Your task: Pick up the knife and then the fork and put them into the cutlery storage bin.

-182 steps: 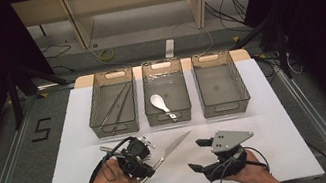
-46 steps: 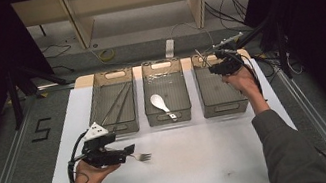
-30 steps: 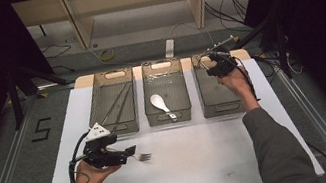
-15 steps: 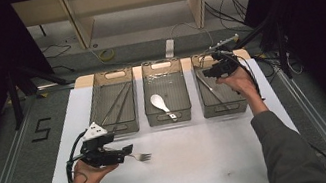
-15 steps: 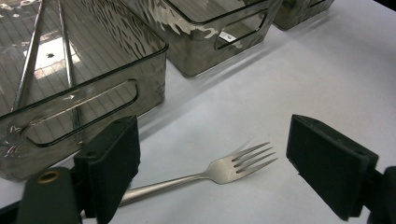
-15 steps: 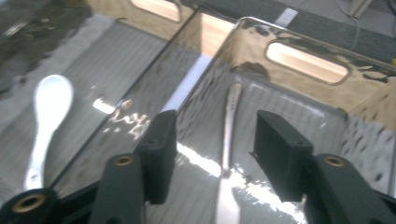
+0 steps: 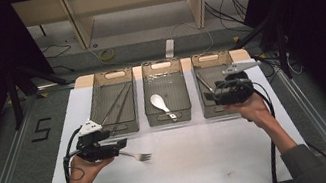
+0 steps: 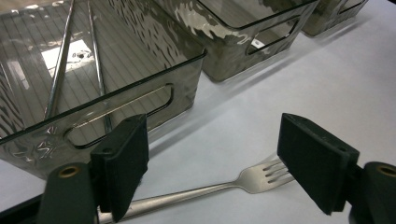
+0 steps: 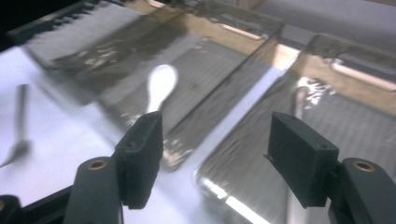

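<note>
A metal fork lies on the white table, tines to the right. My left gripper hovers low over its handle. In the left gripper view the fork lies between the wide jaws of the left gripper; they have just been closing a little, and the pads do not press on it. My right gripper hangs over the near part of the right bin. Its jaws have just been opening and nothing is between them in the right gripper view. A knife lies inside that bin.
Three clear grey bins stand in a row at the back of the table. The left bin holds thin metal rods; the middle bin holds a white spoon. Cables trail from both grippers.
My right gripper came from the far end of the right bin toward its near edge and its jaws opened. The left hand stayed over the fork.
</note>
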